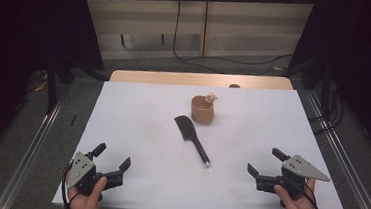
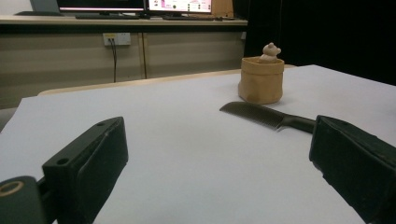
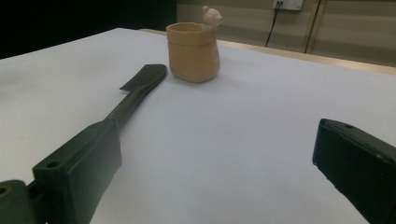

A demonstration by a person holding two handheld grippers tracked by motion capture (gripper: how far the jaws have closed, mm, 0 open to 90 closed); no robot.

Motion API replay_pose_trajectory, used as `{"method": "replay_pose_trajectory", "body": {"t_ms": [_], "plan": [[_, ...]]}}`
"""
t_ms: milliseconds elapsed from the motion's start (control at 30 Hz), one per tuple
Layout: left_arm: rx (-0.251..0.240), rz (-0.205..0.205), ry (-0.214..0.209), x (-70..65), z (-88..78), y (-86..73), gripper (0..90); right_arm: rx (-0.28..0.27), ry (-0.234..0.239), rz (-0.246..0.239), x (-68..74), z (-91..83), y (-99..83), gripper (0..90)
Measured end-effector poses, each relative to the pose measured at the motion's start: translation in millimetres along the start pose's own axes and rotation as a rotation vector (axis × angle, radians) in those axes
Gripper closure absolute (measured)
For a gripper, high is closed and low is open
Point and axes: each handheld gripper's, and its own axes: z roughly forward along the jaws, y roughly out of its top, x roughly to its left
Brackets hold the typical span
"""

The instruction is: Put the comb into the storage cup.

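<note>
A black comb (image 1: 191, 137) with a slim handle lies flat mid-table; it also appears as the comb (image 2: 267, 116) and the comb (image 3: 135, 91) in the gripper views. Just beyond it stands a tan cup (image 1: 202, 110) with a small pale figurine (image 1: 211, 97) on its rim, seen too as the cup (image 2: 261, 80) and the cup (image 3: 193, 52). My left gripper (image 1: 112, 157) rests open at the near left, nothing between its jaws. My right gripper (image 1: 265, 162) stands open at the near right, likewise empty. Both are well short of the comb.
The white table sheet (image 1: 137, 121) ends at a wooden strip (image 1: 200, 79) at the far side. Metal rails (image 1: 29, 147) run along both sides on the floor. Cables (image 1: 217, 62) trail over the floor behind the table, near a wall cabinet.
</note>
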Motion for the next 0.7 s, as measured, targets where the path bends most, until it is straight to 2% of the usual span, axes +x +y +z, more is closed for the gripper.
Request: {"method": "replay_pose_trajectory", "body": {"t_ms": [167, 400, 600, 700], "plan": [[0.002, -0.004, -0.002, -0.2, 0.6, -0.4, 4.6, 0.017, 0.026, 0.02, 4.6, 5.8, 4.2, 1.1], [0.003, -0.002, -0.005, 0.4, 0.1, -0.5, 4.6, 0.066, 0.083, 0.007, 13.5, 19.6, 8.6, 1.8], [0.001, 0.0, -0.008, -0.3, 0.3, -0.1, 4.6, 0.016, 0.09, 0.018, 16.5, 23.4, 13.8, 3.3], [0.004, 0.002, -0.008, 0.2, 0.4, -0.3, 4.6, 0.008, 0.103, 0.034, 17.7, 27.7, 15.2, 5.4]]}}
